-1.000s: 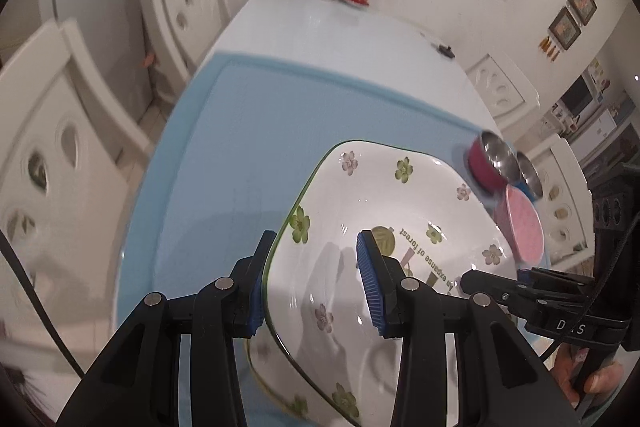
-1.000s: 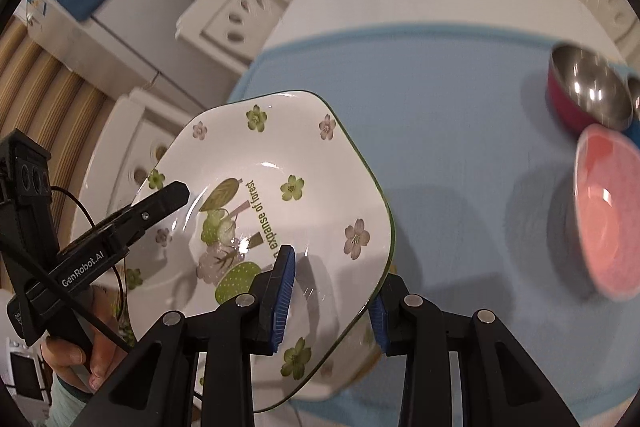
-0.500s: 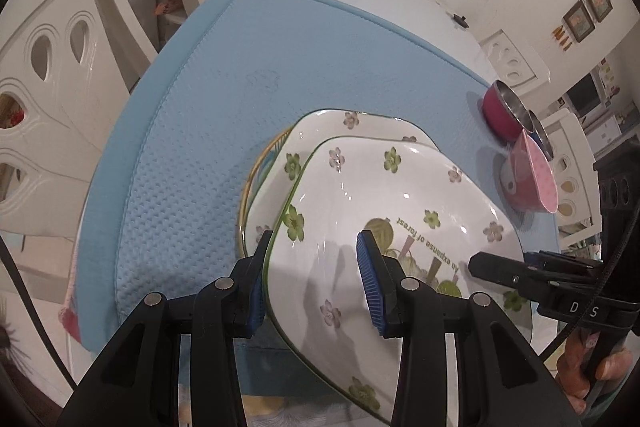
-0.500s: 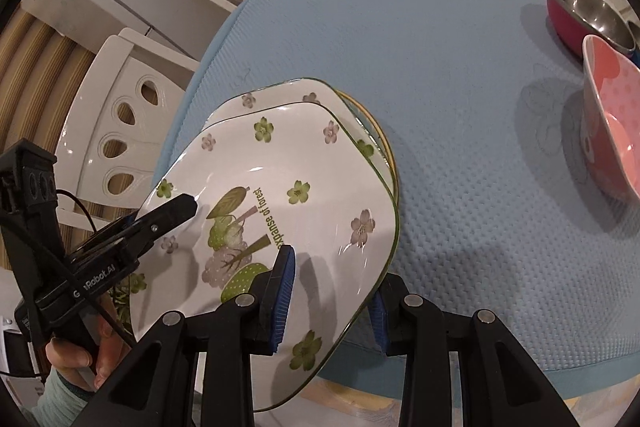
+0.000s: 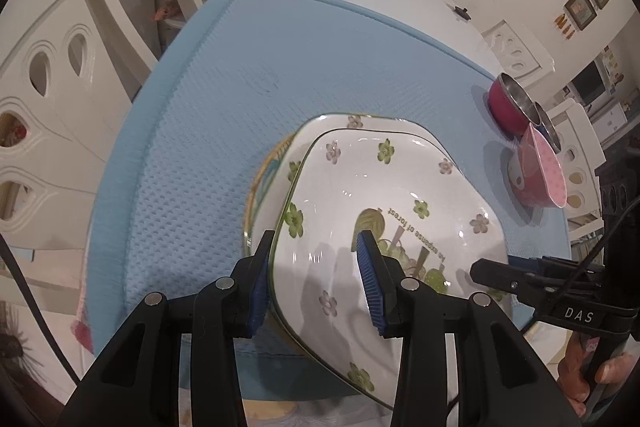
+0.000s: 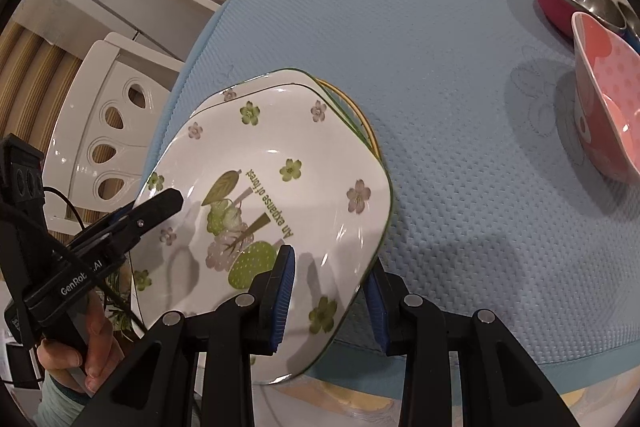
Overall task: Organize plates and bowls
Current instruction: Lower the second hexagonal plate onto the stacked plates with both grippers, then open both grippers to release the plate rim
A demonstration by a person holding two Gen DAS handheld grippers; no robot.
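Both tools clamped on one floral plate over the stack

The left tool (image 5: 316,283) and right tool (image 6: 330,297) each grip opposite rims of the floral plate (image 6: 280,187), held just above two stacked plates (image 5: 280,163) on the blue mat (image 6: 460,107); the pink bowl (image 6: 604,115) sits well apart.

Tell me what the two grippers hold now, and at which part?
Both hold the top flowered plate by its rim: left gripper on one edge, right gripper on the other.

left gripper (image 5: 316,277): black plastic arms, silver round screws, blue ribbed pads
right gripper (image 6: 330,293): the same black body, blue pads; white letters "DAS"
cables: thin, black
skin: bare fingers around each handle
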